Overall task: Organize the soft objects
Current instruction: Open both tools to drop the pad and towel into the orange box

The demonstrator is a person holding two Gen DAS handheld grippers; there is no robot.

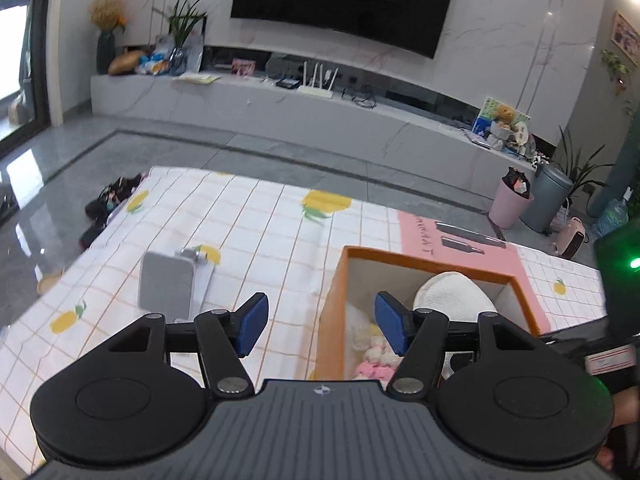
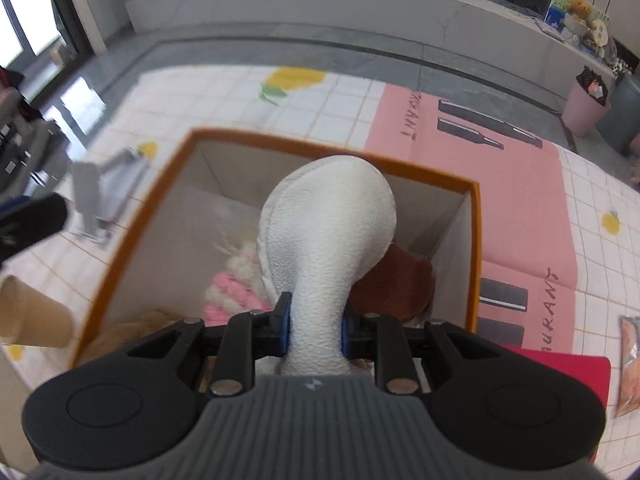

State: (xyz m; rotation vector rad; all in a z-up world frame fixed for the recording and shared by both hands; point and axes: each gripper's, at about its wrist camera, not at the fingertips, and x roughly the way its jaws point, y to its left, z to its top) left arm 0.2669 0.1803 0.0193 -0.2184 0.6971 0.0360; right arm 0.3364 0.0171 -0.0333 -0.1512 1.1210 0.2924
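Done: pink-and-white plush [image 2: 232, 292], brown plush [image 2: 396, 280] and a tan furry piece [image 2: 148, 320] are already seen lying inside the orange box [image 2: 332, 146].
In hand: white plush [image 2: 328, 232] is pinched at its narrow end by the right gripper [image 2: 316, 328], over the box.
Left gripper [image 1: 320, 320]: spread wide, nothing between the pads, above the box's near-left wall.
Left to do: release judged next.
Around: grey stand [image 1: 166, 288] near the table's left edge, paper cup [image 2: 32, 314], red card [image 2: 560, 372], snack packet [image 2: 630, 364].
Obstruction: none seen over the box.

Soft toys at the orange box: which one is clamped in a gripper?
The white plush, pinched at its narrow end by the right gripper above the orange box. The pink-and-white knitted toy and brown plush lie loose inside.
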